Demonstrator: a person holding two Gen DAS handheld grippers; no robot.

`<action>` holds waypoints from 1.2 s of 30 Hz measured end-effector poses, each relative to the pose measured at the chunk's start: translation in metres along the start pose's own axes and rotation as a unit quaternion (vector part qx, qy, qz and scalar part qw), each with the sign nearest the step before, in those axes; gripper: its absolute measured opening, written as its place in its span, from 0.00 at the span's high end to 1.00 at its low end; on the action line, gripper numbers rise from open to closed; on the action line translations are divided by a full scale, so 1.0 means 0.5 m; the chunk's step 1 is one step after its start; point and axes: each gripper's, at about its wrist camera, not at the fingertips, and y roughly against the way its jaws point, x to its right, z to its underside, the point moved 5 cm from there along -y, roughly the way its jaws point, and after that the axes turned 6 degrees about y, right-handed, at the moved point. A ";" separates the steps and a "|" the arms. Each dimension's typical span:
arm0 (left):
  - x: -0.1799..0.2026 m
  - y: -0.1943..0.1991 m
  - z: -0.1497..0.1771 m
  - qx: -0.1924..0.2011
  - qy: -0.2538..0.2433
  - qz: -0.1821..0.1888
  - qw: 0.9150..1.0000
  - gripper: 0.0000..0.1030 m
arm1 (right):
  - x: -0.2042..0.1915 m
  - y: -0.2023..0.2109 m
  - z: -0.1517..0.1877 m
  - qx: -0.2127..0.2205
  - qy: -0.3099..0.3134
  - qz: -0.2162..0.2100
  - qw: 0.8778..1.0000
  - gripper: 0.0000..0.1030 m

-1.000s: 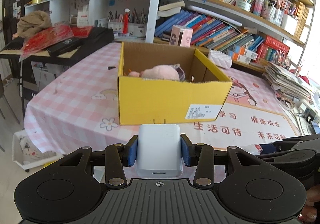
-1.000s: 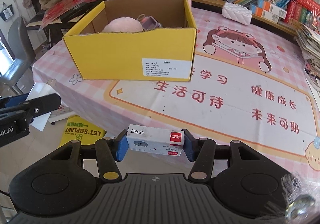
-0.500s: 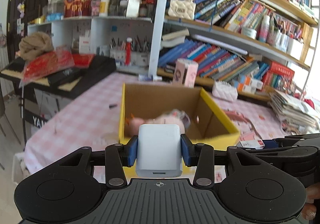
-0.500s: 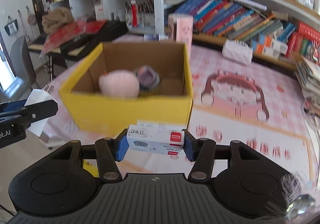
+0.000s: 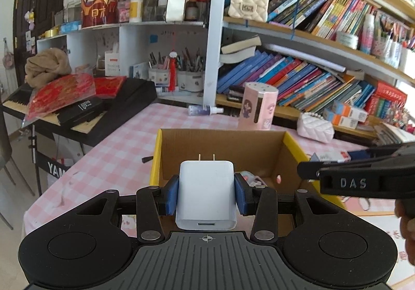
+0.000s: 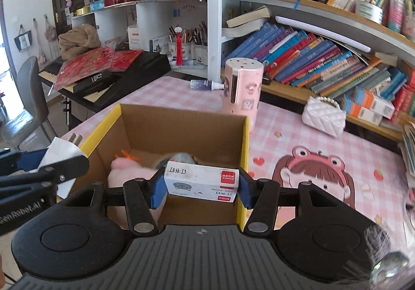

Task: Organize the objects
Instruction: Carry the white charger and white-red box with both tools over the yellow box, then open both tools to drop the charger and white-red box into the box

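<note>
In the left wrist view, the white charger (image 5: 206, 194) and the left claw (image 5: 206, 192) hide most of the floor of the yellow box (image 5: 262, 144); only a scrap of something pink shows to the right. The right claw (image 5: 321, 160) enters from the right edge, its body cut off, and the small box (image 5: 330, 157) it carries is mostly hidden. In the right wrist view, the pink plush (image 6: 129, 170) and the grey thing beside it are blurred and half covered by the staple box (image 6: 201, 183).

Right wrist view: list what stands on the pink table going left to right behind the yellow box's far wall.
Small spray bottle lying on its side → pink cylindrical holder standing upright → white quilted purse near the low bookshelf.
</note>
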 end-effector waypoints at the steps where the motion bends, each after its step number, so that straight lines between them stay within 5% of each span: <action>1: 0.001 -0.011 -0.001 -0.004 -0.002 -0.003 1.000 0.60 | 0.003 -0.010 -0.005 -0.001 0.003 -0.001 1.000 0.50; 19: 0.020 -0.137 0.017 -0.047 -0.052 -0.049 0.996 0.60 | 0.005 -0.178 -0.021 -0.053 0.063 -0.031 0.996 0.50; 36: 0.010 -0.176 0.018 -0.056 -0.060 -0.073 0.994 0.58 | -0.003 -0.216 -0.025 -0.064 0.105 -0.053 0.991 0.50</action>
